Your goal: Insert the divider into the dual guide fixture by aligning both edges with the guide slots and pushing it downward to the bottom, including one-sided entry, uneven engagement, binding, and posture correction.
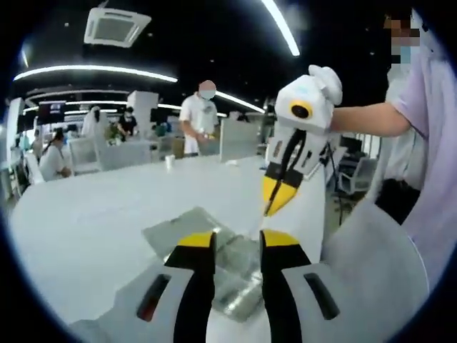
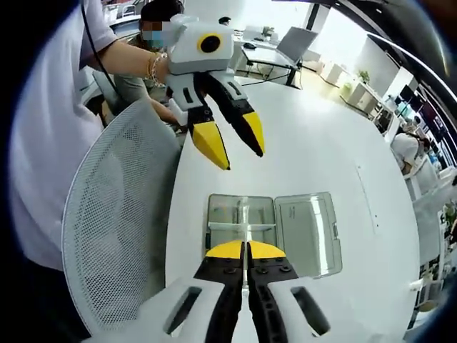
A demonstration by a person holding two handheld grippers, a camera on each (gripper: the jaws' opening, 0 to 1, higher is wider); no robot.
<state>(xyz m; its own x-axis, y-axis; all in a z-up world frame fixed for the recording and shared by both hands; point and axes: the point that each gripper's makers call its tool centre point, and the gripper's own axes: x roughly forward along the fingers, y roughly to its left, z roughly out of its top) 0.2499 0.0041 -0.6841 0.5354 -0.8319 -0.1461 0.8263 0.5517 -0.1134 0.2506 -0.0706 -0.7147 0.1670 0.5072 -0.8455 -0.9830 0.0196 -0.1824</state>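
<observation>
A clear plastic box (image 2: 227, 214), the guide fixture, lies on the white table (image 2: 321, 128) with its lid (image 2: 308, 225) folded open to one side. My right gripper (image 2: 245, 249) is shut on a thin clear divider (image 2: 245, 218), seen edge-on and standing upright over the middle of the box. My left gripper (image 2: 243, 158) hovers open above the far side of the box with nothing in it. In the left gripper view, my left gripper (image 1: 238, 239) is spread over the box (image 1: 235, 275), and my right gripper (image 1: 271, 209) points down just beyond it.
A white mesh chair back (image 2: 114, 214) stands close against the table edge beside the box. A laptop (image 2: 296, 43) sits at the table's far end. Several people (image 1: 200, 118) stand or sit beyond the table, and a small cup (image 1: 170, 161) is near the far edge.
</observation>
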